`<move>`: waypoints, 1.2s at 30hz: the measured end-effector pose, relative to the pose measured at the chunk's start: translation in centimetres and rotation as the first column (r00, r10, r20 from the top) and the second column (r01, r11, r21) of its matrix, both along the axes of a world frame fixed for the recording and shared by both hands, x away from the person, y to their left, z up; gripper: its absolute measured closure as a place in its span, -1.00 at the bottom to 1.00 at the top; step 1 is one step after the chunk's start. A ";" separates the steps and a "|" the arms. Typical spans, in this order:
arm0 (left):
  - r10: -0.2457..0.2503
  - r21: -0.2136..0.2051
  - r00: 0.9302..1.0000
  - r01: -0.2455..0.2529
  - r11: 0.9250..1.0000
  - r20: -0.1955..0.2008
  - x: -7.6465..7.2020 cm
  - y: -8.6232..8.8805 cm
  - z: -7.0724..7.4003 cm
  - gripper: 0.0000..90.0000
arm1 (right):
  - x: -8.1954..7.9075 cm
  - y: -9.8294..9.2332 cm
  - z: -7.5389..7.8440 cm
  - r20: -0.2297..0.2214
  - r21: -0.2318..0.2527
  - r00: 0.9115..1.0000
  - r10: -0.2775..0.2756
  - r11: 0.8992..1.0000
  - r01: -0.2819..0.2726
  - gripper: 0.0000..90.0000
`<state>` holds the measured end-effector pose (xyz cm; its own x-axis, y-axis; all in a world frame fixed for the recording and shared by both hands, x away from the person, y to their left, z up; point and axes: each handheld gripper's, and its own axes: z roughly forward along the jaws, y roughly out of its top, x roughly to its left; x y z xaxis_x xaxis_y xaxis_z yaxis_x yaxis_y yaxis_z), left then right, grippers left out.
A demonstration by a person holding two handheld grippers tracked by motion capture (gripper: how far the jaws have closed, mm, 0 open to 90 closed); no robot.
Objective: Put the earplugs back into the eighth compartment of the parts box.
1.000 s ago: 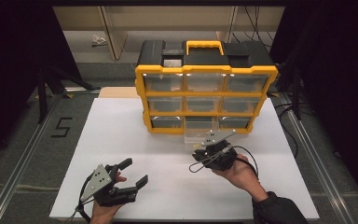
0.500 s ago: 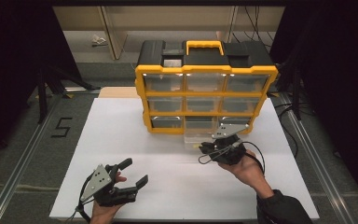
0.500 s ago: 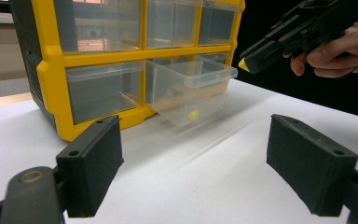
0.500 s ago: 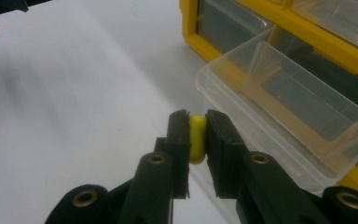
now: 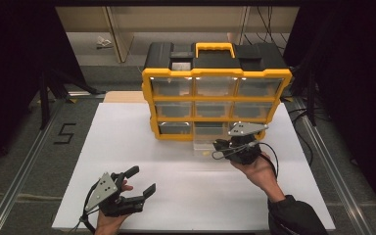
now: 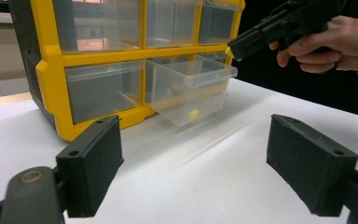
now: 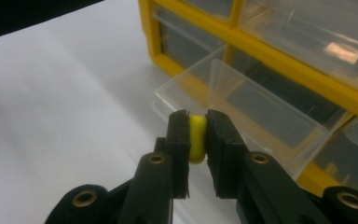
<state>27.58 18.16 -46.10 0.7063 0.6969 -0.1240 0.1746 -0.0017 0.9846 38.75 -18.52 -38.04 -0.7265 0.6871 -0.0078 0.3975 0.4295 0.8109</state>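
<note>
Pinching a small yellow piece (image 7: 196,138) between closed jaws, the right tongs (image 5: 219,147) hover just above the pulled-out clear drawer (image 5: 207,144) of the yellow organizer (image 5: 215,100) (bottom row, middle), around 1 o'clock on the white worktop (image 5: 127,142). The left tongs (image 5: 139,181) rest at 7 o'clock, open and empty.

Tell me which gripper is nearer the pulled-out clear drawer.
Right. The right gripper is at the pulled-out drawer, beside its right edge; the left gripper is near the table's front edge, well away.
</note>
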 end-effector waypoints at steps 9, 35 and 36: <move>0.001 0.000 1.000 -0.001 1.000 -0.001 0.0 0.0 0.0 -0.61 | 1.2 0.0 0.7 0.022 0.050 0.999 -0.041 0.998 0.040 0.77; 0.002 0.003 1.000 -0.002 1.000 -0.001 0.0 0.0 0.0 -0.61 | 3.3 -1.0 -1.8 -0.046 0.098 0.994 -0.104 0.989 0.108 0.45; 0.002 0.003 1.000 -0.002 1.000 -0.001 0.0 0.0 0.0 -0.61 | 3.3 -1.0 -1.7 -0.048 0.104 0.993 -0.104 0.989 0.108 0.41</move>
<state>27.55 18.21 -46.10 0.7046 0.6990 -0.1226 0.1753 -0.0041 0.9845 42.03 -19.53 -39.76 -0.6475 0.7557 0.0985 0.4714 0.2956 0.8309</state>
